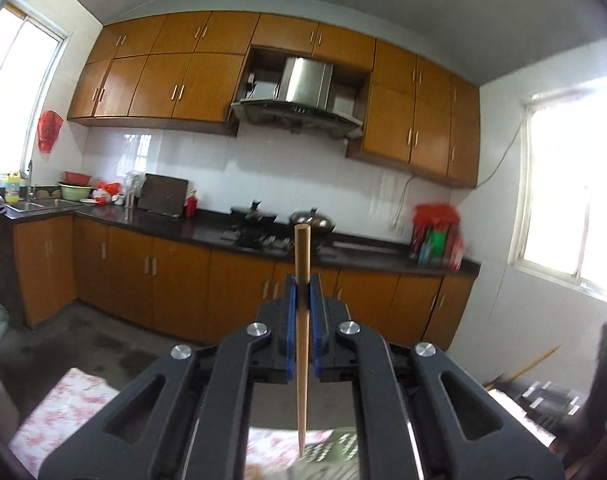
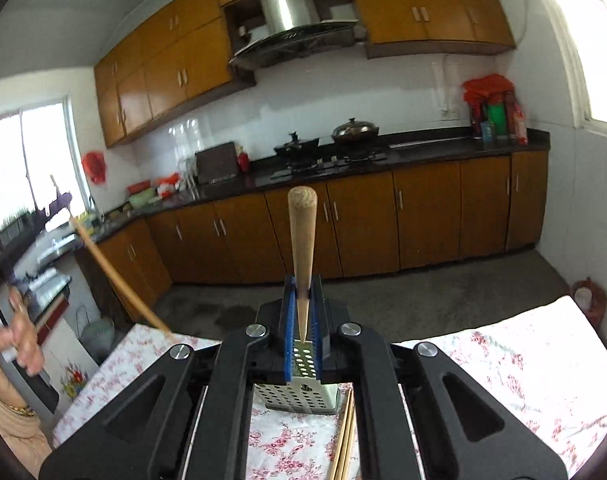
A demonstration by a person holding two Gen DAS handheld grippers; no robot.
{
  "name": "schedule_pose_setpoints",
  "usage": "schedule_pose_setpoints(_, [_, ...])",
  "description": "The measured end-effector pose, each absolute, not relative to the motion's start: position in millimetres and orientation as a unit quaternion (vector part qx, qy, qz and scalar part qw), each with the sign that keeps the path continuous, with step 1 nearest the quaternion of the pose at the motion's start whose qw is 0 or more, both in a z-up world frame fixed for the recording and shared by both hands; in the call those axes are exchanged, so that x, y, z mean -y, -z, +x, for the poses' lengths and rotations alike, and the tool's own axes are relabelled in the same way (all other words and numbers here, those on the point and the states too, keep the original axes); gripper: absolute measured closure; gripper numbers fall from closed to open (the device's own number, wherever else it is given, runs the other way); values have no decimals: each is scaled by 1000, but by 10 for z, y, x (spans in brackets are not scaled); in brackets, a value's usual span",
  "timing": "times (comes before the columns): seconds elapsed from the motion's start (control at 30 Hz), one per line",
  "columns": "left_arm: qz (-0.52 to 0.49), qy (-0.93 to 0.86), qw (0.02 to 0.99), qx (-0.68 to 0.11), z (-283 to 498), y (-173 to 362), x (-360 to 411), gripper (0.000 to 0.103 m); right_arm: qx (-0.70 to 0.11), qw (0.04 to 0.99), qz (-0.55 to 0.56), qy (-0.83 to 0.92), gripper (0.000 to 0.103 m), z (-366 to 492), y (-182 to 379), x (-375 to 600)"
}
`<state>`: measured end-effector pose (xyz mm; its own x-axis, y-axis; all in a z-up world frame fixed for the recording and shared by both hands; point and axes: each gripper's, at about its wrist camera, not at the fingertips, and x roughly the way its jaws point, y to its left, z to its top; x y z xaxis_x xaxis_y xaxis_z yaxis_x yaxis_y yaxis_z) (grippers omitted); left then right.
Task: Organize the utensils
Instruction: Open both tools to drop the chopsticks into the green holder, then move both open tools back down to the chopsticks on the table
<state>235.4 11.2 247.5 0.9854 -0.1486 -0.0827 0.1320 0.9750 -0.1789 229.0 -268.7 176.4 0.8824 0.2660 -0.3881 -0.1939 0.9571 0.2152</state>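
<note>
No text, label, brand, number or sign can be read in either view. The bottles and packets at the far end of the dark countertop are too small and blurred for any print to be made out.

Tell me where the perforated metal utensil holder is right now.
In the right wrist view, the perforated metal holder stands on the floral tablecloth just below the right gripper, with loose chopsticks lying beside it.
</note>
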Motion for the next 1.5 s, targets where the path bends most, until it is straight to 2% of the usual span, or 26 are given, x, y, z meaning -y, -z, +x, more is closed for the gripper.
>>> schedule_pose_setpoints(0.17, [-107, 87, 989, -47, 2680, -2217, 166, 95, -258, 956, 71, -117, 95, 2526, -1498, 2550])
schedule_pose_setpoints(0.53, [-87, 89, 981, -151, 3309, -1285, 442, 95, -307, 943, 58, -117, 95, 2763, -1129, 2455])
schedule_pose_setpoints(0.6, [-90, 86, 980, -155, 3315, -1240, 407, 95, -311, 941, 61, -116, 95, 2775, -1112, 2450])
schedule_pose_setpoints(0.73, [-83, 86, 981, -153, 3288, -1259, 375, 83, -313, 941, 63, -110, 93, 2804, -1126, 2424])
schedule_pose_setpoints(0.8, [-83, 86, 981, -152, 3236, -1298, 368, 82, -312, 942, 68, -106, 90, 2802, -1146, 2430])
schedule_pose_setpoints(0.87, [-86, 87, 981, -152, 3208, -1326, 340, 80, -308, 943, 70, -102, 80, 2798, -1163, 2426])
schedule_pose_setpoints(0.93, [-88, 85, 981, -149, 3155, -1374, 286, 77, -300, 946, 69, -100, 77, 2762, -1219, 2424])
schedule_pose_setpoints(1.17, [-79, 70, 983, -152, 2821, -1573, 51, 72, -237, 965, 81, -74, 75, 2342, -1558, 2639])
schedule_pose_setpoints(1.23, [-63, 63, 983, -159, 2683, -1569, -42, 66, -229, 969, 76, -56, 74, 2175, -1546, 2757])
schedule_pose_setpoints(1.37, [-22, 38, 981, -189, 2414, -1346, -255, 61, -259, 964, 53, -20, 73, 1983, -1182, 2916])
schedule_pose_setpoints(1.5, [-10, 12, 968, -249, 2199, -816, -507, 61, -327, 943, 57, -31, 73, 1952, -548, 2965])
